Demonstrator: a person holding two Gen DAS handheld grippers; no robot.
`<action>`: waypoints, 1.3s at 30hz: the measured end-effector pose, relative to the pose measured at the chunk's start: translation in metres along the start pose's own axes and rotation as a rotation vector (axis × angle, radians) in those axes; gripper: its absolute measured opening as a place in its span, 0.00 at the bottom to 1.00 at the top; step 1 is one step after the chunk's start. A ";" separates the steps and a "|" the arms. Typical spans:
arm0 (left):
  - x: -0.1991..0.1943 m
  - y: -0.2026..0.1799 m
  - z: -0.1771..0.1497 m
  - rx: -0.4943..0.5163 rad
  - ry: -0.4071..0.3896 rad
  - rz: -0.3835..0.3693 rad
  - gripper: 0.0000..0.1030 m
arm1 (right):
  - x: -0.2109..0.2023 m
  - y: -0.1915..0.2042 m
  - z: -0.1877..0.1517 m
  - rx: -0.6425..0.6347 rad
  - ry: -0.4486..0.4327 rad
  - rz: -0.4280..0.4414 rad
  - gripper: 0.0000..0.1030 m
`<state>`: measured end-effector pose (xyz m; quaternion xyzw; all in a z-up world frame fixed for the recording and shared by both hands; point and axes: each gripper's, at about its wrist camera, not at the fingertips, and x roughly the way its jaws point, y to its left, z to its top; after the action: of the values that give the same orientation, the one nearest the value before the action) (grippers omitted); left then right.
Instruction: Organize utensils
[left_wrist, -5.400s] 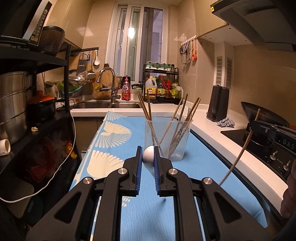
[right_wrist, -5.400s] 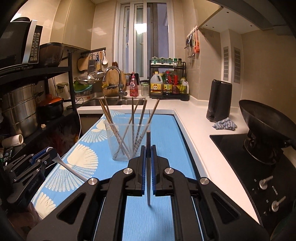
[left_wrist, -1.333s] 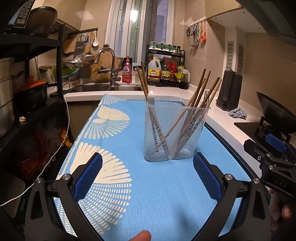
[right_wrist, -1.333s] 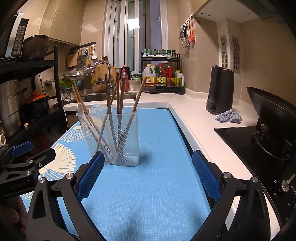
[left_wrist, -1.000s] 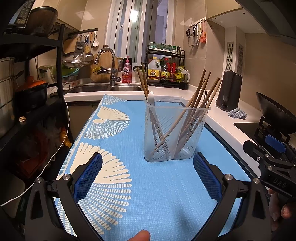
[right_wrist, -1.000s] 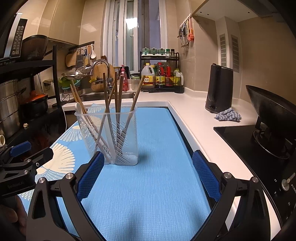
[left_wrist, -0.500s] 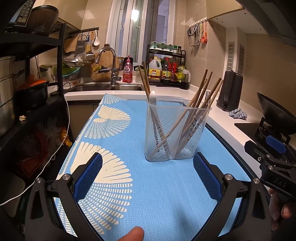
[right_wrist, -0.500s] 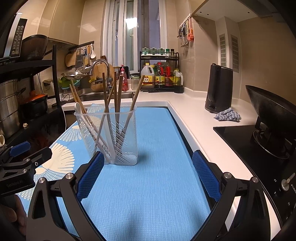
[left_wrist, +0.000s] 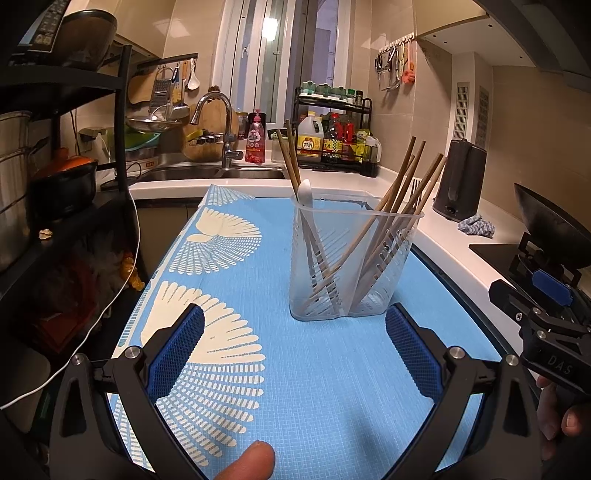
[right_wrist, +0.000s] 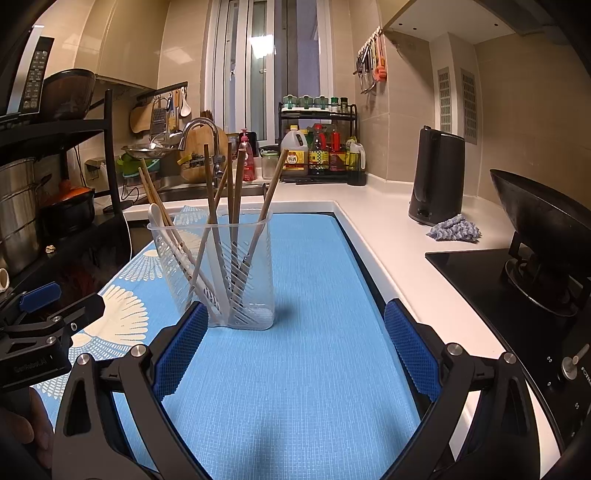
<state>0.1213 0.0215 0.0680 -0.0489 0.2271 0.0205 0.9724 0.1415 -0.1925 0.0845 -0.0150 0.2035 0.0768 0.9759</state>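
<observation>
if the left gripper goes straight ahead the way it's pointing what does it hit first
Most likely the clear plastic utensil holder with the chopsticks and white spoon. It stands on the blue mat, roughly centred ahead of the open left gripper; depth is hard to judge.

**Utensils gathered in the holder**

We see a clear slotted plastic holder (left_wrist: 354, 266) upright on the blue mat (left_wrist: 314, 376). Wooden chopsticks (left_wrist: 402, 192) lean inside it, fanned outward; a white spoon (left_wrist: 306, 194) rests against its left rim.
</observation>
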 end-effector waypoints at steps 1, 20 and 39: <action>0.000 0.000 0.000 0.001 -0.001 0.000 0.93 | 0.000 0.000 0.000 0.000 -0.001 0.000 0.92; 0.001 -0.002 -0.003 0.005 -0.002 -0.013 0.93 | -0.001 0.002 0.000 -0.019 -0.012 -0.011 0.95; 0.001 -0.003 -0.005 0.024 -0.020 0.016 0.93 | 0.001 0.003 -0.001 -0.026 -0.001 -0.003 0.95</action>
<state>0.1201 0.0178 0.0630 -0.0354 0.2177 0.0260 0.9750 0.1418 -0.1897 0.0835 -0.0281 0.2017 0.0782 0.9759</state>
